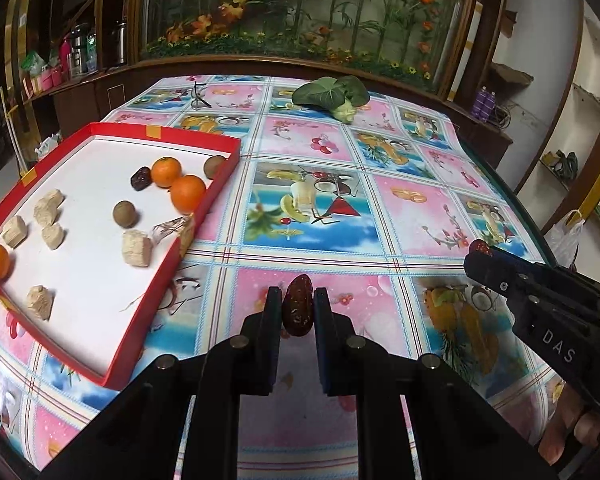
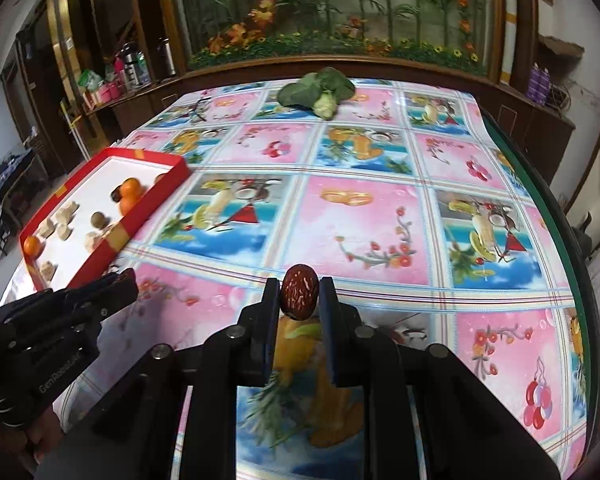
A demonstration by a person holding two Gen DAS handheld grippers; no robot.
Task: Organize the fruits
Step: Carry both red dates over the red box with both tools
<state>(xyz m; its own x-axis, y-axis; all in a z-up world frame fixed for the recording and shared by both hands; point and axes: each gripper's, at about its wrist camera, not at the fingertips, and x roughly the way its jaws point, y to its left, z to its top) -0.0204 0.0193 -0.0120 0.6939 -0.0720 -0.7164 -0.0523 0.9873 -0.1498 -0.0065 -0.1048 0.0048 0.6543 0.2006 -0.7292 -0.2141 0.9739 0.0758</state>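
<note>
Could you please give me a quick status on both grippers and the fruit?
Left gripper shut on a red date. Right gripper shut on another date. Red tray to the left; path clear.

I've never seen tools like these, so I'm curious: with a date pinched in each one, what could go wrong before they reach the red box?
1. The left gripper and right gripper each pinch a smooth date near the fingertips; either could slip out.
2. The red box has a raised rim that a low date could catch.
3. The oranges crowd that rim, so a dropped date might knock them rolling.
</note>
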